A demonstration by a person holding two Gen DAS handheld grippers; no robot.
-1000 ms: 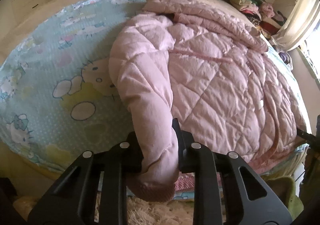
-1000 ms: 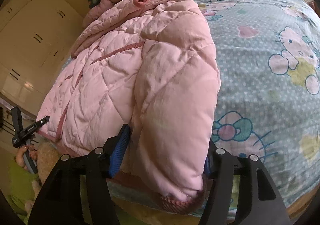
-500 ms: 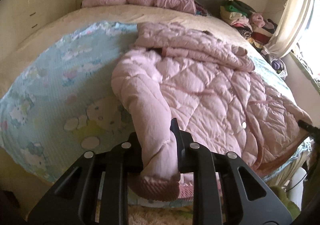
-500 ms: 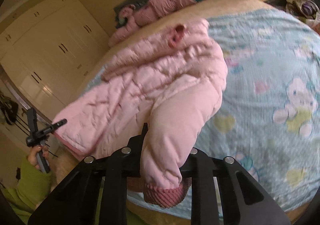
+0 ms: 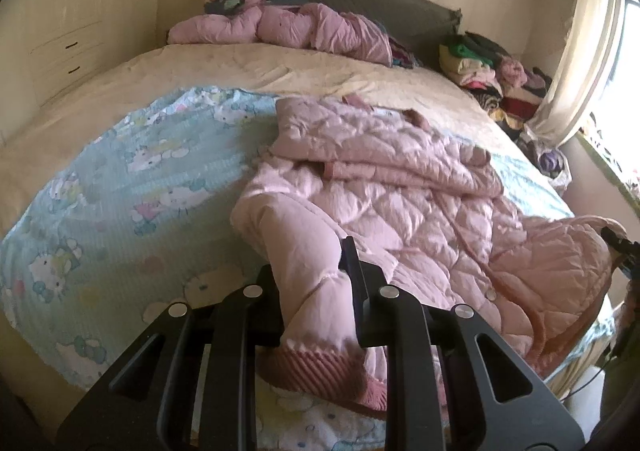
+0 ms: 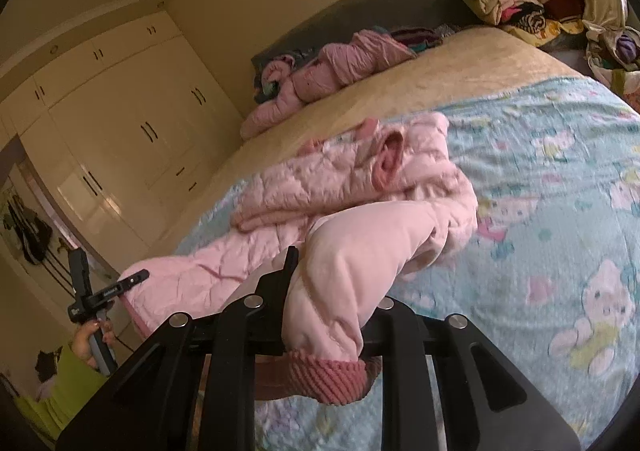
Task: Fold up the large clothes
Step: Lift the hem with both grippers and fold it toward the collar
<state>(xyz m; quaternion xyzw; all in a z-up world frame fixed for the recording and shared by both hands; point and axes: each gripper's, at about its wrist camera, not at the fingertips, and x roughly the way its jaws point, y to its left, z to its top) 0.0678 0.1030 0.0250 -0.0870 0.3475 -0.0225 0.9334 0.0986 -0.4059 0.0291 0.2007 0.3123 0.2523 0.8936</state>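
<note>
A pink quilted jacket [image 5: 400, 211] lies spread on the cartoon-print blanket [image 5: 120, 191] of a bed. My left gripper [image 5: 312, 271] is shut on one sleeve [image 5: 296, 243] just above its ribbed cuff [image 5: 320, 367], which hangs below the jaws. My right gripper [image 6: 332, 283] is shut on the other sleeve [image 6: 360, 247], and that ribbed cuff [image 6: 324, 375] droops under it. Both sleeves are lifted off the bed while the jacket body [image 6: 320, 187] stays lying. The right wrist view shows the left gripper [image 6: 104, 291] at the far left, held by a hand in a green sleeve.
A second pink jacket [image 5: 280, 27] lies bunched by the grey headboard. Piled clothes [image 5: 488, 71] sit at the bed's far corner beside a curtain [image 5: 580, 51]. Cream wardrobes [image 6: 120, 131] line the wall along one side of the bed.
Both grippers have risen, pulling the sleeves up off the bed. The right jaws went from wide around the sleeve to pinched tight on it. The left grip is unchanged.
</note>
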